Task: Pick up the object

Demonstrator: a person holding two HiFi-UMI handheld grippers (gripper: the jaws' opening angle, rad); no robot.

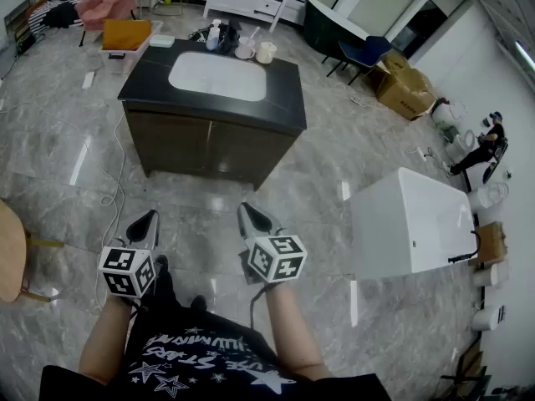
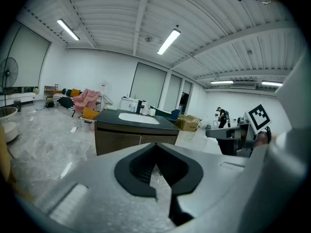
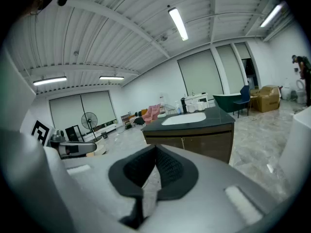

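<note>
Black-topped vanity cabinet: straight ahead, well apart from both claws.
Small white cup and bottles: clustered at its far edge, behind the white basin (likely the target; too small to tell which).
Left gripper: jaws together, empty.
Right gripper: jaws together, empty, slightly nearer that cluster.

**Grey marbled floor with a dark-topped vanity ahead of the tools**

A vanity stands on the floor straight ahead of the left gripper and the right gripper. Its black top holds a white basin, with bottles and cups along the far edge. A white tub stands on the floor to the right of the right gripper. Cardboard boxes sit on the floor further ahead, also to the right.
</note>
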